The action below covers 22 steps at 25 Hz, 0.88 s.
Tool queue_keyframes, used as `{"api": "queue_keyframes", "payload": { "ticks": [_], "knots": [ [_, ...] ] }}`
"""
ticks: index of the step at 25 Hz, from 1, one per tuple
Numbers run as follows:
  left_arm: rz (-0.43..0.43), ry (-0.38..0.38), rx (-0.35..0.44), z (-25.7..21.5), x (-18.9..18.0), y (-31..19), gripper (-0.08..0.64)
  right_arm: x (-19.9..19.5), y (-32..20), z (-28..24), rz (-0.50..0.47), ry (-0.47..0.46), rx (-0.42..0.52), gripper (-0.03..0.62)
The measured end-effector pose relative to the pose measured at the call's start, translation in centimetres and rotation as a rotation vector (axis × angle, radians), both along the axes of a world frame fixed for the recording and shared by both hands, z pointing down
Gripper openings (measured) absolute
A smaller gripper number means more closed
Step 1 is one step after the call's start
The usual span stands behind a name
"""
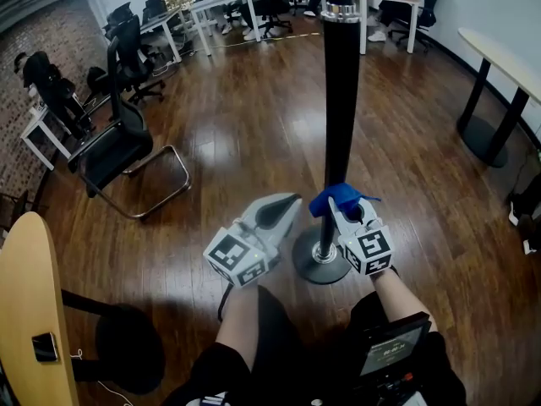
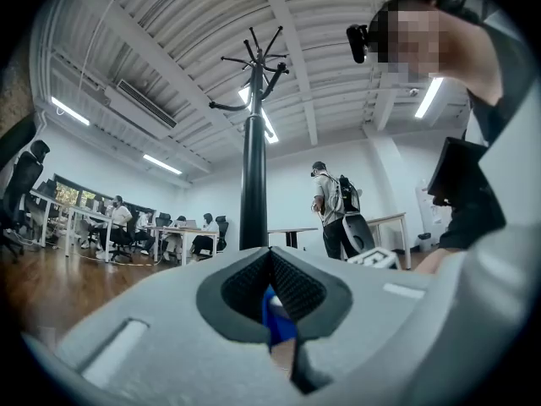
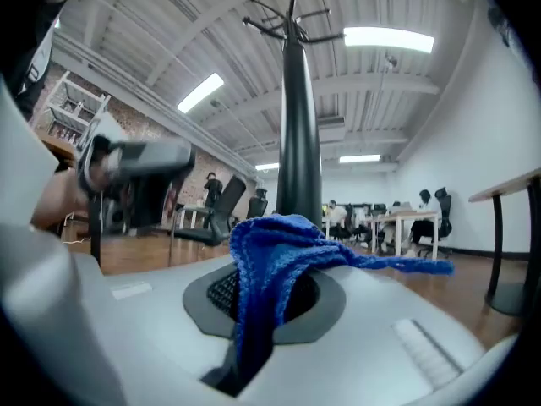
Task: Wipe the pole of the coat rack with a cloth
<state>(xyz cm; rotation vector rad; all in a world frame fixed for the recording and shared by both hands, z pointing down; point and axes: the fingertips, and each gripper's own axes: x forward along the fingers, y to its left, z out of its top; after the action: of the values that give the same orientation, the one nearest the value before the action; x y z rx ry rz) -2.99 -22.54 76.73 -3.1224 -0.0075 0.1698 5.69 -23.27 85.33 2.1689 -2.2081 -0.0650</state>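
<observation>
Low on the coat rack, just above its round base (image 1: 321,265), the right gripper (image 1: 340,212) is clamping a blue cloth (image 1: 336,197) in its closed fingers. The cloth is bunching over the fingers, with one thin end trailing off to the right in the right gripper view. It is sitting right at the black pole (image 1: 341,100), but whether it is touching cannot be told.

The pole is standing upright with its long axis vertical, rising from the base on the wooden floor (image 1: 254,134) to the hooks (image 2: 254,53) at the top.

The left gripper (image 1: 292,203) is hanging just beside the pole on its left, pointing at it, fingers pressed together. A bit of blue is showing in the slit between them, and whether it is gripped is unclear.

An office chair (image 1: 118,142) is standing well apart at the left, and a table (image 1: 503,57) at the right.
</observation>
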Motion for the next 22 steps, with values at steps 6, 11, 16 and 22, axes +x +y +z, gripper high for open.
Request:
{"api": "queue_keyframes", "payload": {
  "ticks": [6,11,16,22],
  "knots": [
    [-0.004,0.030,0.017,-1.9,-0.5,0.1,0.002,-1.0,-0.3,-23.2,-0.050,0.088,0.357,0.032],
    [-0.011,0.054,0.036,-3.1,-1.5,0.0,0.002,-0.7,0.4,-35.9,-0.034,0.181,0.534,0.032],
    [-0.028,0.058,0.027,-3.2,-2.4,-0.3,0.002,5.3,1.7,-36.0,0.052,-0.028,0.581,0.032],
    [-0.037,0.041,0.017,-2.1,-2.7,-0.6,0.002,10.1,-4.0,-24.0,0.041,-0.250,0.333,0.031]
  ]
}}
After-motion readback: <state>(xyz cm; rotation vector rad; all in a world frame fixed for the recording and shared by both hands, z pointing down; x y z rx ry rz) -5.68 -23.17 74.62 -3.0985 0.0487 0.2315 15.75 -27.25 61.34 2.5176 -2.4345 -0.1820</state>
